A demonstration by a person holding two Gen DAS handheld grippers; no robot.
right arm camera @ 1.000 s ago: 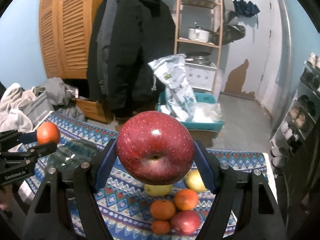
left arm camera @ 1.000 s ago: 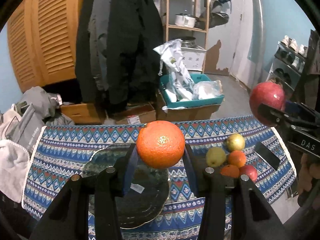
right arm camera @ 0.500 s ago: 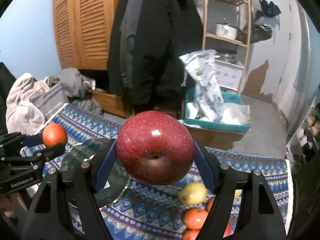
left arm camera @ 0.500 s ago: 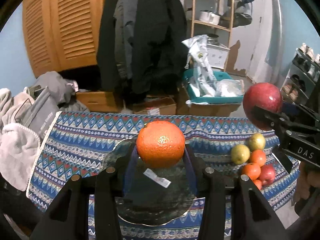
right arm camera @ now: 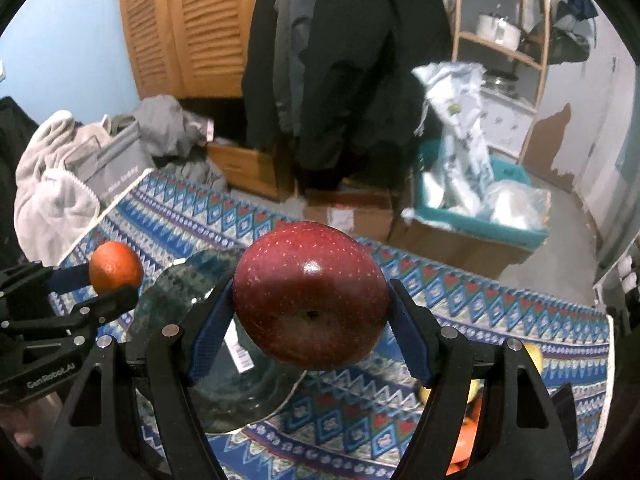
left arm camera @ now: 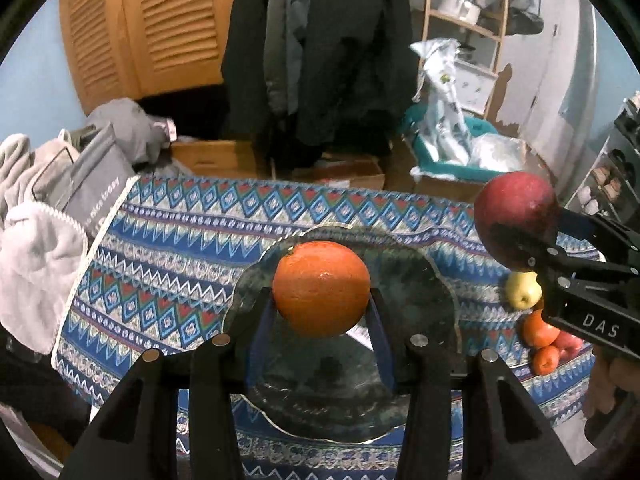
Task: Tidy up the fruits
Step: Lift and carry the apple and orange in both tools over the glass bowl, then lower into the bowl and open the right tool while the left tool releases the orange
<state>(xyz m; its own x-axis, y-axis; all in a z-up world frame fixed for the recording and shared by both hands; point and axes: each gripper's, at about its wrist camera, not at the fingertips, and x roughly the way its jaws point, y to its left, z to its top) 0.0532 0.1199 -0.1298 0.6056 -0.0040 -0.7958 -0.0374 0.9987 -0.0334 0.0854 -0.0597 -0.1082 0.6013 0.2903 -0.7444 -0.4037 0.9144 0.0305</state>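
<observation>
My left gripper is shut on an orange and holds it above a dark glass plate on the patterned tablecloth. The right gripper is shut on a large red apple, to the right of the plate. In the left wrist view the apple hangs at the right, over a small pile of fruit with a yellow-green one on top. The right wrist view shows the orange at the left, in the left gripper.
The blue patterned tablecloth covers the table. Beyond its left end lie towels and a grey bag. Behind the table are cardboard boxes, a teal bin, hanging coats and a wooden shelf. A white label shows under the plate.
Both grippers have moved left and down toward the plate with their fruits still held. The plate looks bigger and more central now; the fruit pile has slid toward the right edge.
</observation>
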